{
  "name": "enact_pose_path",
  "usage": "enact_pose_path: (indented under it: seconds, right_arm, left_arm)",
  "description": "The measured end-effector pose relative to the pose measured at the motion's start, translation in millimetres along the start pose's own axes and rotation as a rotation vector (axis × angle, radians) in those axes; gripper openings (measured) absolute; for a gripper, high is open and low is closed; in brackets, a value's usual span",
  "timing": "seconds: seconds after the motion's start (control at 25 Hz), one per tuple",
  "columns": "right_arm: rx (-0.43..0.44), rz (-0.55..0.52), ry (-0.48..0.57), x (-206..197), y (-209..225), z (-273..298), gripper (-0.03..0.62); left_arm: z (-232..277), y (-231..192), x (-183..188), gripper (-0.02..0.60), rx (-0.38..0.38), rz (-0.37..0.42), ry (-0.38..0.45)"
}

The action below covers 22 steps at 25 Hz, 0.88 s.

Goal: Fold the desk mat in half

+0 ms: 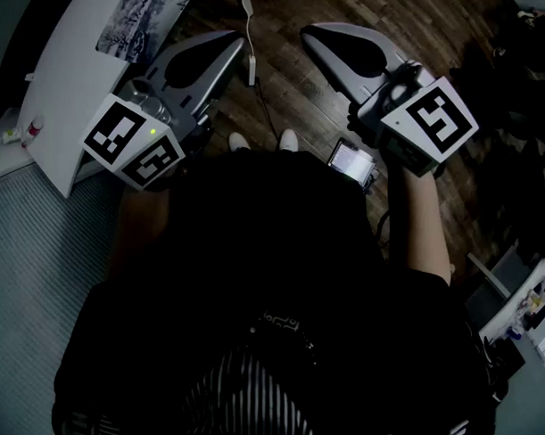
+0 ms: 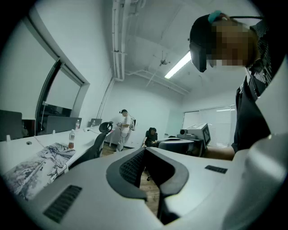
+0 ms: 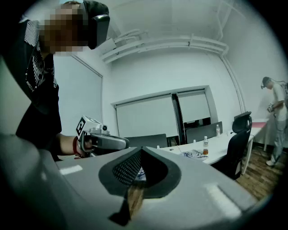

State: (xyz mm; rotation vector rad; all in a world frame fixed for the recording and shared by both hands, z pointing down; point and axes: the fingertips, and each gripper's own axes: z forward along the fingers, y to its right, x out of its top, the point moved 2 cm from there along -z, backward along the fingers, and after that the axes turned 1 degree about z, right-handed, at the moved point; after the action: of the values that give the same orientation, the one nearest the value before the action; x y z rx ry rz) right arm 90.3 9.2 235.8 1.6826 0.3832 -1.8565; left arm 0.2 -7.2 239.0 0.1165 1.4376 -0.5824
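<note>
Head view finds the person standing beside the white desk (image 1: 58, 84), left gripper (image 1: 232, 43) and right gripper (image 1: 313, 33) both pinched together on nothing, while the desk mat (image 1: 141, 16) lies there apparently unfolded, the fold not yet begun.

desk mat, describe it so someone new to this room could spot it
In the left gripper view, find the long white desk at the left. The desk mat lies on its near end, just this side of a small bottle. It is the only patterned thing there: white with grey, ink-like brushwork.
</note>
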Motion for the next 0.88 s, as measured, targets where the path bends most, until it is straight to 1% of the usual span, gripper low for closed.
enact_pose_path:
  seconds: [0.28,0.44,0.72,0.88]
  right_arm:
    - [0.009,-0.009,0.005,-1.0,0.0,0.3,0.003]
    - [0.009,0.006,0.015,-7.3,1.7,-1.6,0.004]
    - [-0.016,0.025,0.085,-17.3,12.0,-4.6,0.005]
    - [-0.018,0.062,0.132,-13.1,18.9,-27.0,0.005]
  left_arm:
    - [4.3,2.4,-0.5,0.009,-0.004,-0.004,0.007]
    - [1.3,3.9,-5.6,0.009,-0.006,-0.004,0.009]
    - [-2.9,-4.9,-17.7,0.009,-0.016,-0.025,0.006]
    - [5.2,2.6,-6.6,0.009,-0.010,-0.010,-0.009]
